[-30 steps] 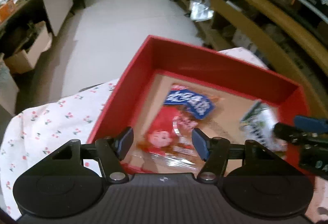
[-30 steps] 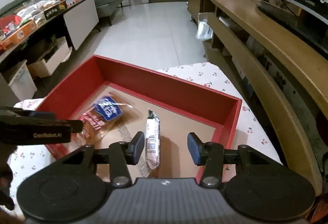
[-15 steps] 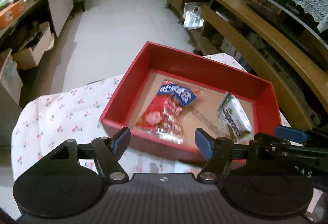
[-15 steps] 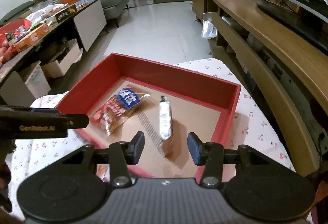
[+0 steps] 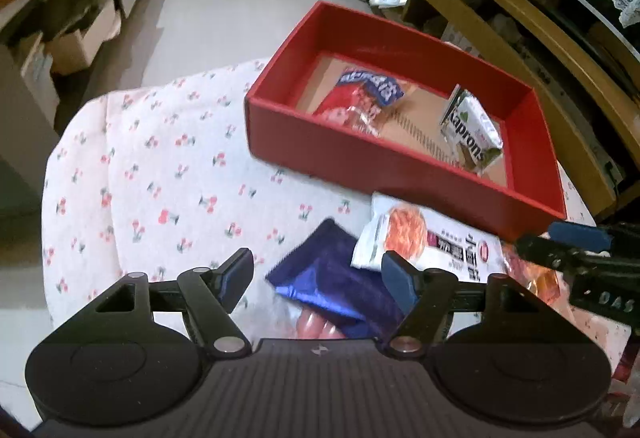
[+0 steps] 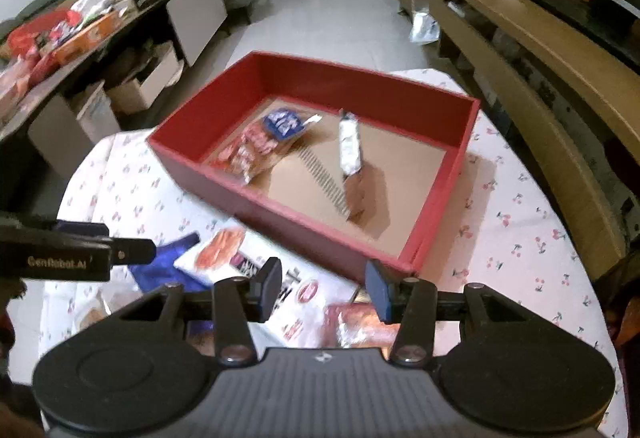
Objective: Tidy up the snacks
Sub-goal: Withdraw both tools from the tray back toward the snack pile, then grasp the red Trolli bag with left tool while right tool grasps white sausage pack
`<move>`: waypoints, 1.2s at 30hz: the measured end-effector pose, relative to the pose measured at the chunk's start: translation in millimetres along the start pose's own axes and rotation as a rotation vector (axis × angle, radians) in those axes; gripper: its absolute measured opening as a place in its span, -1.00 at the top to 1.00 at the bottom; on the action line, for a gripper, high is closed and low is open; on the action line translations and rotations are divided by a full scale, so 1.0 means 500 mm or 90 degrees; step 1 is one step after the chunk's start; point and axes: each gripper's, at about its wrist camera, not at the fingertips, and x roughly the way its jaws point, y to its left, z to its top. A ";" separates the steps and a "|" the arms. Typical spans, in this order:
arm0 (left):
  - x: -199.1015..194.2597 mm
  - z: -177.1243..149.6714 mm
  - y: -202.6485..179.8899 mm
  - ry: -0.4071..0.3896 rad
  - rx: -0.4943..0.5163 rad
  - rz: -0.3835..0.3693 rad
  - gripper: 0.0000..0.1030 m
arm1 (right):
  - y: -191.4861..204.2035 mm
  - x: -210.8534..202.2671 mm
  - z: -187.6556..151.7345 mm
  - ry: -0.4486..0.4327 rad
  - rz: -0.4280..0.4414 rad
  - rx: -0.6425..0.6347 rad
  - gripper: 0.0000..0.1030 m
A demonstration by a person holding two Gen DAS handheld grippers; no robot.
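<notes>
A red box (image 5: 360,153) (image 6: 320,226) stands on the cherry-print tablecloth. Inside lie a red and blue snack packet (image 5: 360,97) (image 6: 260,145) and a white and green Kaprons packet (image 5: 470,129) (image 6: 349,145). In front of the box lie a dark blue packet (image 5: 336,278) (image 6: 160,270), a white packet with an orange picture (image 5: 420,238) (image 6: 248,258) and a reddish clear-wrapped snack (image 6: 360,326). My left gripper (image 5: 318,280) is open and empty above the blue packet. My right gripper (image 6: 322,290) is open and empty above the white and reddish packets.
The small table (image 5: 140,177) is covered by the cloth and drops off at its left and right edges. A long wooden shelf unit (image 6: 540,77) runs along the right. A cluttered counter (image 6: 80,21) with boxes beneath stands at the left, across tiled floor.
Both grippers have pulled back from over the box toward the near side of the table. The loose packets in front of the box have come into view. Both stay open.
</notes>
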 end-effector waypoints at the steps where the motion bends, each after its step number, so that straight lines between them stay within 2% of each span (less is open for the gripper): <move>1: -0.004 -0.005 0.003 0.001 -0.003 -0.001 -0.49 | 0.006 0.007 -0.002 0.009 0.007 -0.013 0.05; 5: -0.035 -0.029 0.022 -0.002 -0.032 -0.003 -0.50 | 0.032 0.025 -0.008 0.039 0.028 -0.041 0.05; 11: -0.103 -0.112 0.052 -0.005 -0.097 -0.034 -0.62 | 0.051 0.020 -0.008 0.031 0.036 -0.060 0.04; 15: -0.093 -0.175 0.038 0.022 -0.124 -0.031 -0.62 | 0.050 0.018 -0.020 0.044 0.032 -0.068 0.03; 17: -0.068 -0.190 0.030 0.040 -0.141 -0.015 -0.62 | 0.049 0.015 -0.026 0.047 0.031 -0.072 0.03; 21: -0.034 -0.200 0.020 0.029 -0.153 0.001 -0.71 | 0.045 -0.004 -0.050 0.046 0.032 -0.074 0.01; 27: -0.021 -0.199 0.014 0.022 -0.158 0.001 -0.66 | 0.010 -0.031 -0.103 0.060 0.021 -0.049 -0.03; 31: -0.027 -0.198 0.006 0.020 -0.148 0.003 -0.66 | -0.009 -0.014 -0.111 0.078 -0.001 -0.033 -0.05; 36: -0.025 -0.198 0.013 0.027 -0.159 -0.008 -0.71 | 0.001 0.031 -0.112 0.116 0.025 -0.030 -0.06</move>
